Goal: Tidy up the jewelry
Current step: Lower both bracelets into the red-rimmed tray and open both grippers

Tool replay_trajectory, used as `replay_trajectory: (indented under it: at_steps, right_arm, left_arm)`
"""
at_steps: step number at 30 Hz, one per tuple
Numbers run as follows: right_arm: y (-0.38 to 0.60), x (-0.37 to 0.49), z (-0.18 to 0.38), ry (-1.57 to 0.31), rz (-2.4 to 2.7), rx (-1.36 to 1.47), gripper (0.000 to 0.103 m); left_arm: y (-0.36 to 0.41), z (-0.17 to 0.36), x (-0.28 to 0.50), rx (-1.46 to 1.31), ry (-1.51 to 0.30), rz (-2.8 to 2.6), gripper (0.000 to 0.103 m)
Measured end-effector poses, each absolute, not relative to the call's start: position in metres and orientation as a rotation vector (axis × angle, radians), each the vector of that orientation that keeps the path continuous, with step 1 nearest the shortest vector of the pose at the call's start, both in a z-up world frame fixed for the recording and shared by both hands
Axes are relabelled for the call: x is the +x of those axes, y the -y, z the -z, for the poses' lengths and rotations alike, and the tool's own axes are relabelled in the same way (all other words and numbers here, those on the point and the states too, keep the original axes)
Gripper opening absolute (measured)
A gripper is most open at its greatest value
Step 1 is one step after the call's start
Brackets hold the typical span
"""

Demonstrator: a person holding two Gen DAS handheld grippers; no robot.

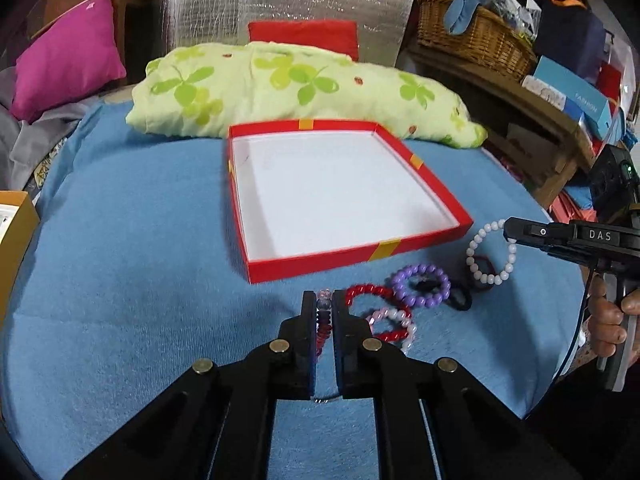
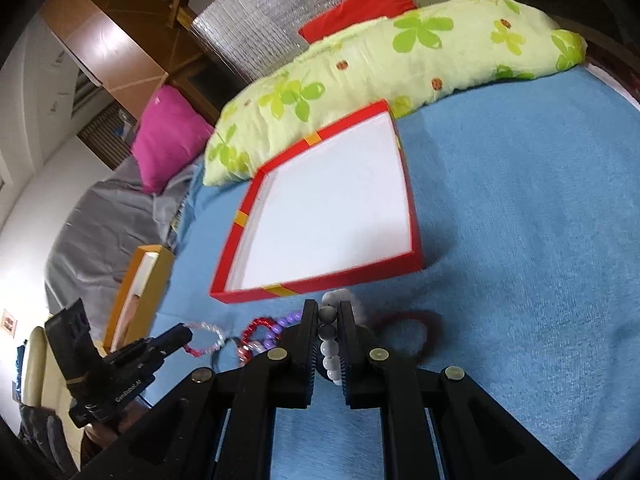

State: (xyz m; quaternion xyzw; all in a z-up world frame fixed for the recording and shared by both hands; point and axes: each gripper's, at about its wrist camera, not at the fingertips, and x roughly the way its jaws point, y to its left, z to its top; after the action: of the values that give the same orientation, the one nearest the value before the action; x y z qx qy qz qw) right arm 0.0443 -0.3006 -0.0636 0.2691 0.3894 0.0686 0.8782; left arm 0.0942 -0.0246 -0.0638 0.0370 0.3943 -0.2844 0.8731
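Left gripper (image 1: 324, 304): jaws pinching a red-and-clear beaded bracelet (image 1: 323, 326). Right gripper (image 2: 328, 312): jaws clamping a white beaded bracelet (image 2: 330, 346). Both are hanging lifted, likely for transfer into the empty, shallow red cardboard box (image 1: 360, 258) on the blue bed.

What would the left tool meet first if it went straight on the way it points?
Probably the near wall of the red box, just beyond the left tool, which is shut on a beaded bracelet. Depth is uncertain.

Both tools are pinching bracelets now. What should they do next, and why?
Probably carry them over the red box and let go. The left tool is shut on a red and pink bracelet, the right tool on the white bracelet, and the box is empty.
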Motion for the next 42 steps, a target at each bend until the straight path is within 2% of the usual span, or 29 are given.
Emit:
replay_trajectory:
  at_steps: [7,12,19,24,26,27,28,29,30,32,42]
  right_arm:
    - [0.297,0.064,0.042,-0.719,-0.19,0.603,0.011]
    - [0.294,0.101,0.034,-0.666,-0.194,0.62,0.011]
    - [0.288,0.154,0.067,-0.757,-0.155,0.625,0.011]
    - [0.303,0.162,0.083,-0.81,-0.075,0.621,0.011]
    - [0.31,0.159,0.083,-0.82,-0.044,0.633,0.016]
    - [0.313,0.157,0.082,-0.831,-0.029,0.637,0.024]
    - [0.314,0.156,0.081,-0.831,-0.024,0.635,0.029]
    - [0.315,0.15,0.077,-0.82,-0.016,0.627,0.038]
    - [0.316,0.146,0.075,-0.813,-0.012,0.618,0.05]
    - [0.317,0.137,0.068,-0.798,-0.009,0.601,0.057]
    - [0.312,0.085,0.053,-0.787,-0.067,0.573,0.057]
  left_arm:
    - [0.043,0.038,0.12,0.045,-0.772,0.606,0.008]
    - [0.069,0.044,0.16,0.078,-0.781,0.555,0.008]
    - [0.096,0.084,0.191,0.149,-0.874,0.475,0.008]
    - [0.098,0.094,0.193,0.199,-0.888,0.425,0.008]
    - [0.094,0.094,0.192,0.201,-0.891,0.406,0.014]
    - [0.093,0.093,0.191,0.202,-0.888,0.397,0.019]
    - [0.09,0.092,0.189,0.204,-0.883,0.386,0.035]
    - [0.087,0.09,0.184,0.207,-0.867,0.373,0.05]
    - [0.085,0.087,0.179,0.215,-0.848,0.361,0.055]
    - [0.081,0.081,0.17,0.242,-0.812,0.344,0.058]
    - [0.045,0.067,0.128,0.232,-0.787,0.319,0.059]
